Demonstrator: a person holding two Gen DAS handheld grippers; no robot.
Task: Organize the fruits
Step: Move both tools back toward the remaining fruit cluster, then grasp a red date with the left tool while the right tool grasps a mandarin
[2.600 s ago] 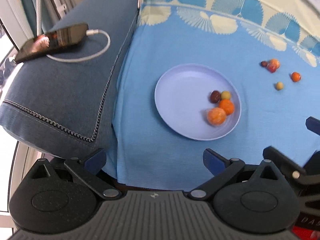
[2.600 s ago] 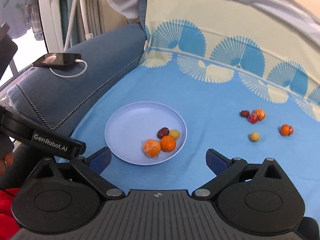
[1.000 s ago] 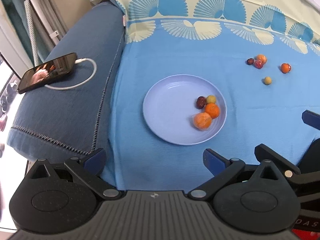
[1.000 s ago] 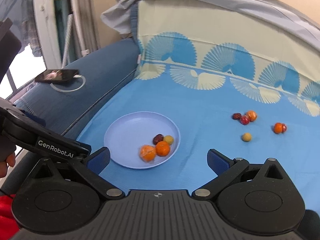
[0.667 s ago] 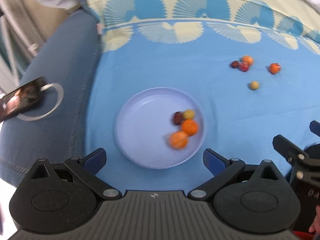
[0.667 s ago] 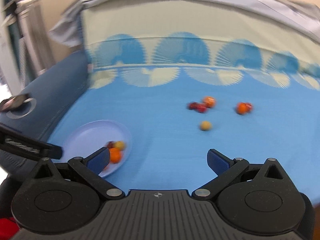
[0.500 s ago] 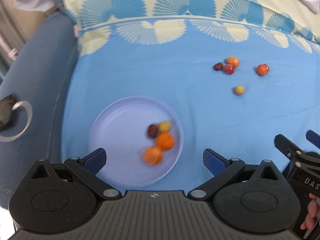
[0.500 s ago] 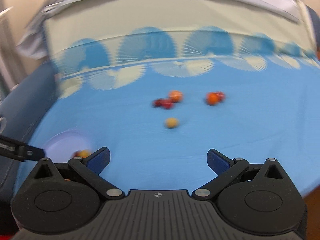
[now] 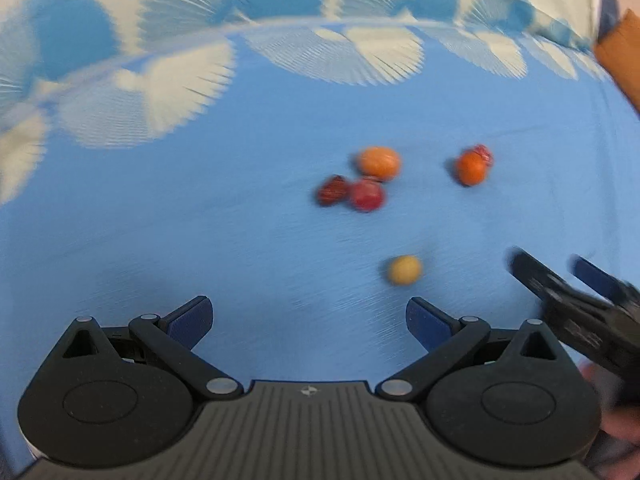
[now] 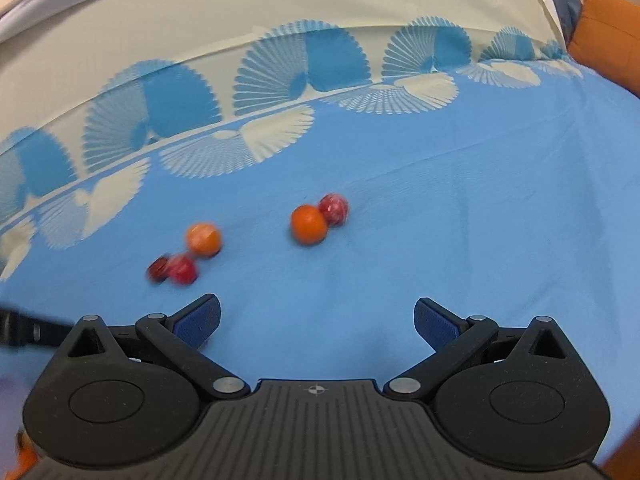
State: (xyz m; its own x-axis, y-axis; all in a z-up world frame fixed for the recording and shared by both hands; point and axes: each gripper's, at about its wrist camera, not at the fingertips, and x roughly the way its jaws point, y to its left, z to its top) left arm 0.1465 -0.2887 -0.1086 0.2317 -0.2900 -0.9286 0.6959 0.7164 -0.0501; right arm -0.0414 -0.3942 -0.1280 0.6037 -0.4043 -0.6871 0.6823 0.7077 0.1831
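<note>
Left wrist view: loose fruits lie scattered on the blue cloth (image 9: 200,208), not yet gathered, so this reads as an approach to collect them; a yellow fruit (image 9: 405,269) sits alone, nearest, just ahead of the right-side finger; farther off a pale orange fruit (image 9: 379,163), a red fruit (image 9: 366,195) and a dark red fruit (image 9: 331,191) cluster touching, with an orange fruit (image 9: 470,167) apart to their right, a small red one pressed against it. Left tongs (image 9: 309,316) spread wide and empty, held low over the cloth, angled down and forward. Right tongs (image 9: 560,276) enter at the right edge, blurred, fingers apart. Right wrist view: right tongs (image 10: 316,316) spread wide, nothing between them, low over the cloth, aimed roughly at the orange fruit (image 10: 308,224) and its red neighbour (image 10: 334,208); the three-fruit cluster lies to the left; yellow fruit not visible here; much motion blur
</note>
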